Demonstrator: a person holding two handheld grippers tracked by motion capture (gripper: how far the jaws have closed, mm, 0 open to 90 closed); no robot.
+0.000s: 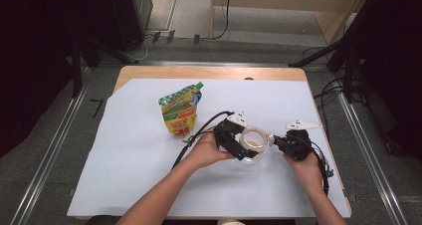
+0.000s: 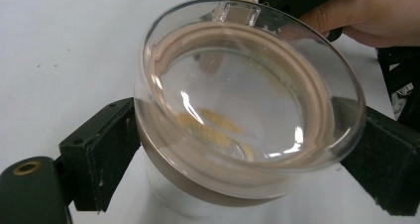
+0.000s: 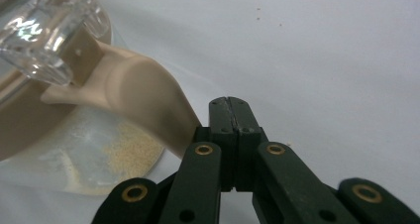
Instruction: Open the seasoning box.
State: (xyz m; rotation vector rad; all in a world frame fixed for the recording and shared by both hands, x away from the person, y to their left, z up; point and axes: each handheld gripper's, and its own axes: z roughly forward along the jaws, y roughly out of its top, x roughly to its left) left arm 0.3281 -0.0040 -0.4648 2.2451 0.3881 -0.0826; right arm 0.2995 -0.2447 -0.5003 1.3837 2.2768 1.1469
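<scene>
Near the table's right edge, the left gripper (image 1: 238,141) grasps a clear jar (image 1: 253,144) around its lidded top; the right gripper (image 1: 276,142), jaws clenched empty, sits by the latch (image 3: 148,105). Rigid, slippery and likely breakable, the jar is best held around its body.

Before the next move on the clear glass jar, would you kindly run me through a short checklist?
1. Left gripper jaws on both sides of the clear glass jar: ok.
2. Clear domed lid with beige seal seated level: not ok, tilted.
3. Right gripper shut: ok.
4. Right gripper gripping the beige latch lever: not ok, jaws beside it.
5. Yellow-green snack pouch apart from the jar: ok.
</scene>
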